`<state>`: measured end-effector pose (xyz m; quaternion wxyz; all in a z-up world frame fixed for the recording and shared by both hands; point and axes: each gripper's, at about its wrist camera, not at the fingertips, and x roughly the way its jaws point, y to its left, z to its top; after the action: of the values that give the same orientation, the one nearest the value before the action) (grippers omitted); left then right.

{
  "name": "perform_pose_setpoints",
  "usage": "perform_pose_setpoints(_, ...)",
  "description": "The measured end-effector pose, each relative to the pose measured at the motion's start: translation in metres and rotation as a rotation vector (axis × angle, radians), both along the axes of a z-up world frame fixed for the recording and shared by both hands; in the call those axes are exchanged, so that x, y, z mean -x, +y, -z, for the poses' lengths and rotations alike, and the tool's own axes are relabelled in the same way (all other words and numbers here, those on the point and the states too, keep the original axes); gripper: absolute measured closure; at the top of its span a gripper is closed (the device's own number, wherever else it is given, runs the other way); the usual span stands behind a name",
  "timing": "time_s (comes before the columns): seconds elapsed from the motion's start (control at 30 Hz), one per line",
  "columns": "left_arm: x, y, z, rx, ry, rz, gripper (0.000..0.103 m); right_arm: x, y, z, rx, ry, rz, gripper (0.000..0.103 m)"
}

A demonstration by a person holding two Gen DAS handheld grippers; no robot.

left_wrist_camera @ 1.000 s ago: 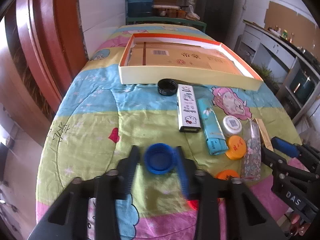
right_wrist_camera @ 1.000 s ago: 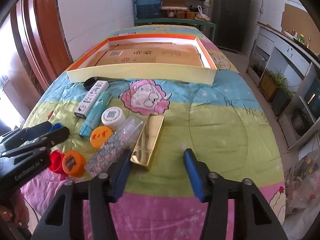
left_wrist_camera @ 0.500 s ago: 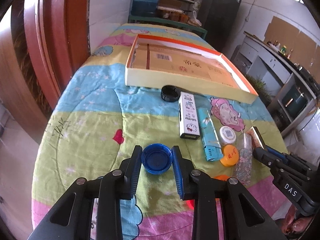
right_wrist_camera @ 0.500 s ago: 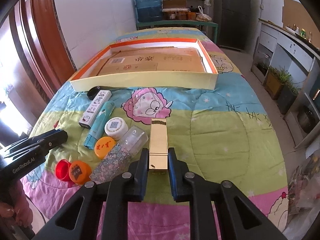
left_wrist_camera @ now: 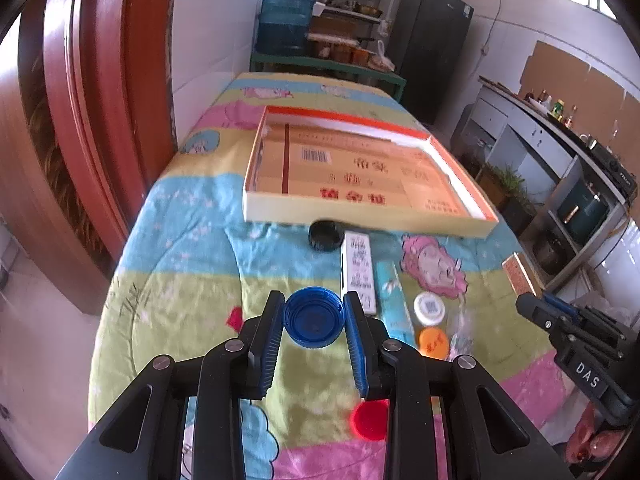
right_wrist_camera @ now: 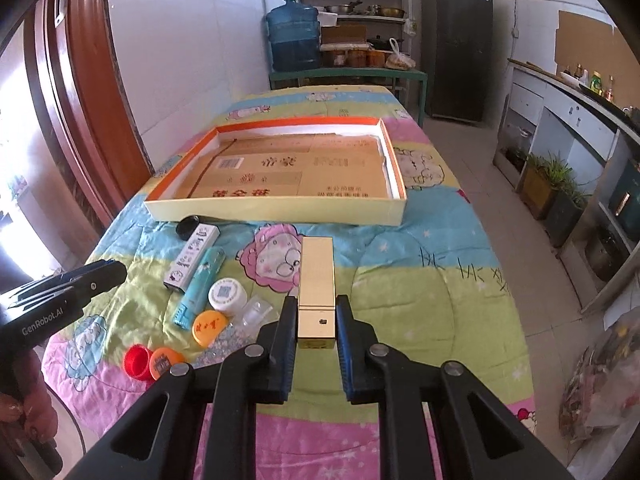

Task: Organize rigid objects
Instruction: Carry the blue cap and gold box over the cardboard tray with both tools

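My left gripper (left_wrist_camera: 314, 320) is shut on a blue bottle cap (left_wrist_camera: 314, 317) and holds it above the quilt. My right gripper (right_wrist_camera: 317, 320) is shut on a long gold box (right_wrist_camera: 317, 280), lifted off the quilt. A shallow cardboard tray with an orange rim (left_wrist_camera: 360, 218) (right_wrist_camera: 276, 212) lies further back on the table. On the quilt lie a black cap (left_wrist_camera: 325, 236), a white box (left_wrist_camera: 358, 270), a teal box (right_wrist_camera: 198, 288), a white lid (right_wrist_camera: 227, 294), an orange lid (right_wrist_camera: 209, 327), a red cap (right_wrist_camera: 136, 362) and a clear patterned bottle (right_wrist_camera: 252, 314).
The table is covered with a cartoon quilt (right_wrist_camera: 420, 280). A red wooden door frame (left_wrist_camera: 80, 120) stands at the left. A water jug (right_wrist_camera: 294, 38) and shelves stand behind the table. Counters and potted plants (right_wrist_camera: 552, 184) line the right side.
Both grippers closed on their objects and lifted: the left took the blue cap off the quilt, the right took the gold box and raised it. Both views moved up and back.
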<state>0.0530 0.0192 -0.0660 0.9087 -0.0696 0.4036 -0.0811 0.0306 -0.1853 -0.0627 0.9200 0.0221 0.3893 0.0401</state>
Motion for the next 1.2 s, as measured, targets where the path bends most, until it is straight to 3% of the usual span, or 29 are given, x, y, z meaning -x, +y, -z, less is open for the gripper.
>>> perform_pose_setpoints(0.67, -0.059, -0.001, -0.034, 0.011, -0.034, -0.029, 0.072, -0.053, 0.013, -0.031, -0.044, -0.052, -0.054, 0.084)
perform_pose_setpoints(1.2, -0.133, -0.012, -0.033, -0.045, -0.044, -0.060, 0.072, -0.124, 0.014, -0.029, -0.079, -0.061, -0.074, 0.084)
